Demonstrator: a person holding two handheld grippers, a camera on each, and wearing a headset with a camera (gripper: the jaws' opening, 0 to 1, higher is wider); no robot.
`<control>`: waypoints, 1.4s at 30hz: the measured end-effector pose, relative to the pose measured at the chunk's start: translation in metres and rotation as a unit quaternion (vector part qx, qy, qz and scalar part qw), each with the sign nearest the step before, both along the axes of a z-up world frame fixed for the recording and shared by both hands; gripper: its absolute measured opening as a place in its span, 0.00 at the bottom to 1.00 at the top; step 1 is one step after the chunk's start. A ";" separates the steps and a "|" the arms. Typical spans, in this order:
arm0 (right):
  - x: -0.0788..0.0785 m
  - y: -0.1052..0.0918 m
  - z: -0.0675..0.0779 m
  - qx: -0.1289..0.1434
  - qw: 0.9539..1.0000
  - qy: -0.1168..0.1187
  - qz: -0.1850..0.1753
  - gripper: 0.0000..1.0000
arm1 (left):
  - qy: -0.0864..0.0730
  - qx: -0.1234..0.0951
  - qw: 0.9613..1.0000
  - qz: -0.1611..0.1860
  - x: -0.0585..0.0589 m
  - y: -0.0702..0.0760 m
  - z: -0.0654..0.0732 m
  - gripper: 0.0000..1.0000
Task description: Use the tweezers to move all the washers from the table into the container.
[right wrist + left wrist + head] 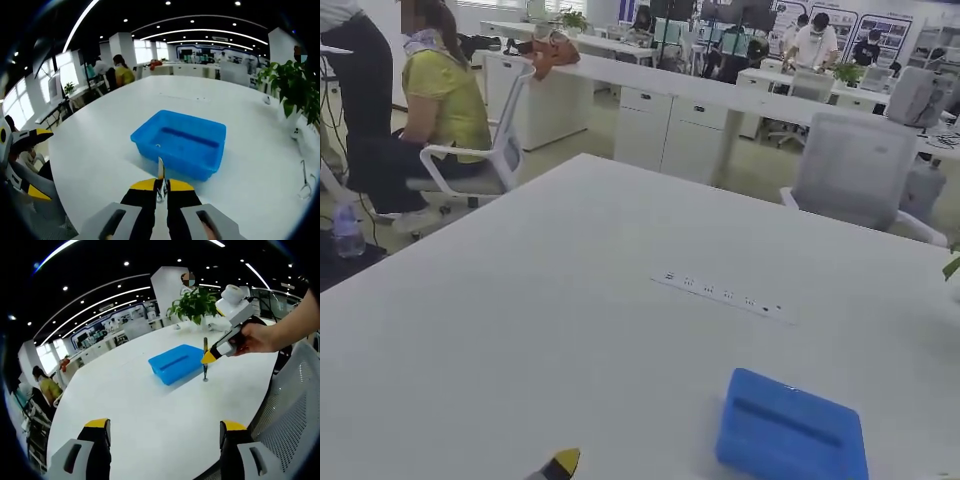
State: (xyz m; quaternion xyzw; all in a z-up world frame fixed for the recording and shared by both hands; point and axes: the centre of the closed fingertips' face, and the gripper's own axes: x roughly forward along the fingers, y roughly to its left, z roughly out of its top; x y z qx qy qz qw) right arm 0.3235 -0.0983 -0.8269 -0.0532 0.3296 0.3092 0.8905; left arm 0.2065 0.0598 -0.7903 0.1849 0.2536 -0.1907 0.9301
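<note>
By tabletop (100,145) near edge, right gripper (161,187) clamps tweezers (160,171) tip-down beside container (197,167), probably to pick washers. Left gripper (165,426) jaws apart, empty, idle.

The left hand-held gripper (162,440) holds its jaws spread wide apart, while ahead and to its right a bare hand (255,337) on an outstretched forearm holds the right hand-held gripper (161,187), jaws pressed together on the tweezers (160,169).
</note>
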 end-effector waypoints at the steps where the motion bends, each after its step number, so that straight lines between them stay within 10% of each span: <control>1: 0.000 -0.001 0.000 -0.001 1.000 0.000 -0.001 0.03 | 0.000 0.000 1.000 0.000 0.000 0.000 0.000 0.93; 16: 0.004 -0.002 0.016 0.012 1.000 0.006 -0.001 0.02 | -0.004 -0.001 1.000 0.005 0.001 0.001 0.001 0.93; 42: 0.036 0.001 0.073 0.024 0.998 -0.064 0.003 0.03 | -0.001 0.000 1.000 0.003 0.001 0.001 0.000 0.92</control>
